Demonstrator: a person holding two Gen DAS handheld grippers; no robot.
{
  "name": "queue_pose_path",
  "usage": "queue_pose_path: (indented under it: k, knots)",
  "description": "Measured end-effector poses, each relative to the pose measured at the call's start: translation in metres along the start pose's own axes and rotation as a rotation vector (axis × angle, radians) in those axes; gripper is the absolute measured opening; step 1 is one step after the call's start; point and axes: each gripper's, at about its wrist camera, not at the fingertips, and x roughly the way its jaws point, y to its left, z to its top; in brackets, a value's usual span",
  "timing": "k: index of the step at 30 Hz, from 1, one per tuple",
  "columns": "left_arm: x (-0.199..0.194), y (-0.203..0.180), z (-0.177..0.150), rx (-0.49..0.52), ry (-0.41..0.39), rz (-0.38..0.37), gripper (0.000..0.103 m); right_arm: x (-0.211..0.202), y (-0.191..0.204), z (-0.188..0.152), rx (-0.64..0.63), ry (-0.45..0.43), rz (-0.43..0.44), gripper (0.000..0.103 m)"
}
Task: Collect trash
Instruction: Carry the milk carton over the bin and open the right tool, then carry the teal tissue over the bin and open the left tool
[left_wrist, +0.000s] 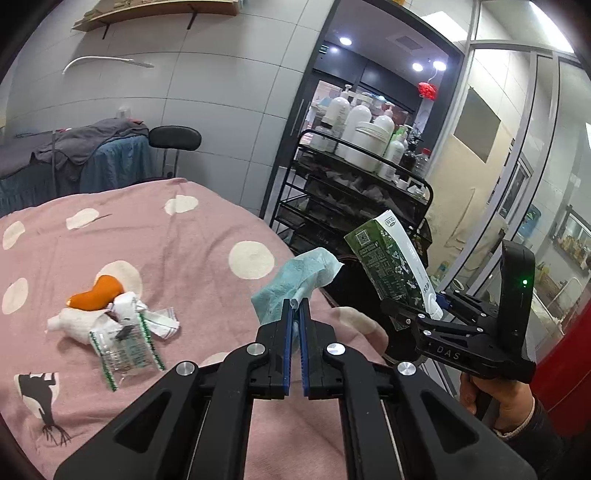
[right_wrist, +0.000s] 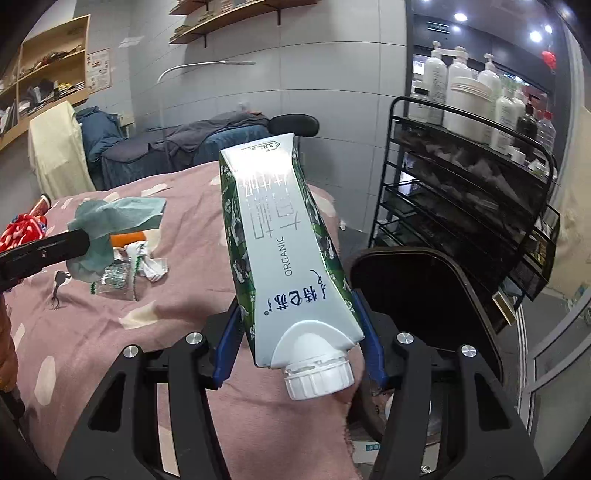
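Left wrist view, from left to right: a heap of wrappers (left_wrist: 114, 325) lies on the pink spotted blanket (left_wrist: 166, 236) apart from both tools, the left gripper (left_wrist: 295, 314) is clamped on a blue tissue (left_wrist: 295, 284) sticking up from its tips, and the right gripper (left_wrist: 424, 306) squeezes a green-and-white milk carton (left_wrist: 388, 266) near its cap.

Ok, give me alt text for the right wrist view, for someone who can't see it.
The right gripper clamps a green-and-white milk carton, white cap toward the camera, above a pink dotted blanket. A black bin stands open just right of it. At left, the left gripper pinches a blue tissue above leftover wrappers.
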Motion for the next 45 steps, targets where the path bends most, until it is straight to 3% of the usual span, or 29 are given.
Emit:
queue_pose_path:
  k: [6, 14, 22, 28, 39, 41, 45]
  knots:
    - [0.02, -0.031, 0.002, 0.048, 0.02, -0.053, 0.005, 0.009, -0.053, -0.013, 0.077, 0.034, -0.103, 0.056]
    - [0.038, -0.06, 0.003, 0.093, 0.053, -0.102, 0.005, 0.058, -0.115, -0.038, 0.178, 0.171, -0.179, 0.056]
    - [0.056, -0.075, 0.001, 0.121, 0.092, -0.126, 0.005, 0.11, -0.146, -0.058, 0.261, 0.324, -0.216, 0.056]
    - [0.065, -0.081, -0.001, 0.134, 0.117, -0.14, 0.005, 0.129, -0.151, -0.064, 0.263, 0.384, -0.235, 0.057]
    - [0.091, -0.089, 0.004, 0.132, 0.161, -0.159, 0.005, 0.1, -0.145, -0.064, 0.293, 0.285, -0.24, 0.062]
    - [0.099, -0.093, 0.007, 0.136, 0.17, -0.163, 0.005, 0.087, -0.143, -0.064, 0.298, 0.257, -0.251, 0.071]
    - [0.118, -0.103, 0.012, 0.144, 0.2, -0.179, 0.005, 0.059, -0.135, -0.067, 0.3, 0.207, -0.268, 0.074]
